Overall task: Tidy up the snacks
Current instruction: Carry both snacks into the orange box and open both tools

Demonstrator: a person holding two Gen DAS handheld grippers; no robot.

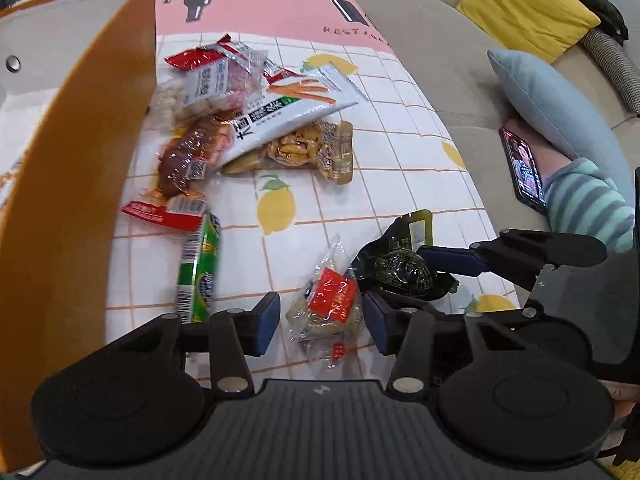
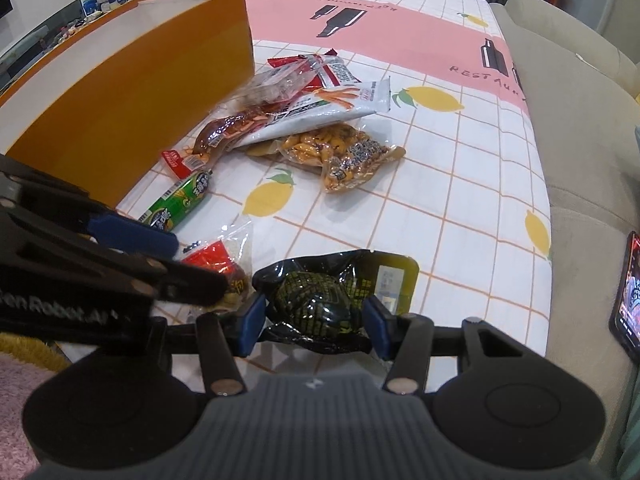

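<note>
A small clear packet with a red label [image 1: 326, 308] lies on the lemon-print tablecloth [image 1: 400, 184] between the pads of my left gripper [image 1: 322, 324]. That gripper is open and its pads stand just clear of the packet. Right beside it, my right gripper [image 2: 316, 326] is shut on a lumpy dark green packet [image 2: 316, 298], one pad on each side. In the left wrist view one of its blue fingers [image 1: 452, 261] rests against the same dark packet [image 1: 402, 274]. A green tube snack [image 1: 200, 272] lies to the left.
A tall orange box [image 1: 80, 160] stands at the left. Beside it lies a pile of snacks: a white packet [image 1: 288, 112], a peanut packet [image 1: 312, 148], a brown sausage [image 1: 186, 156]. Right of the table are a sofa, a blue cushion [image 1: 552, 100], a phone [image 1: 524, 168] and a striped sleeve [image 1: 592, 204].
</note>
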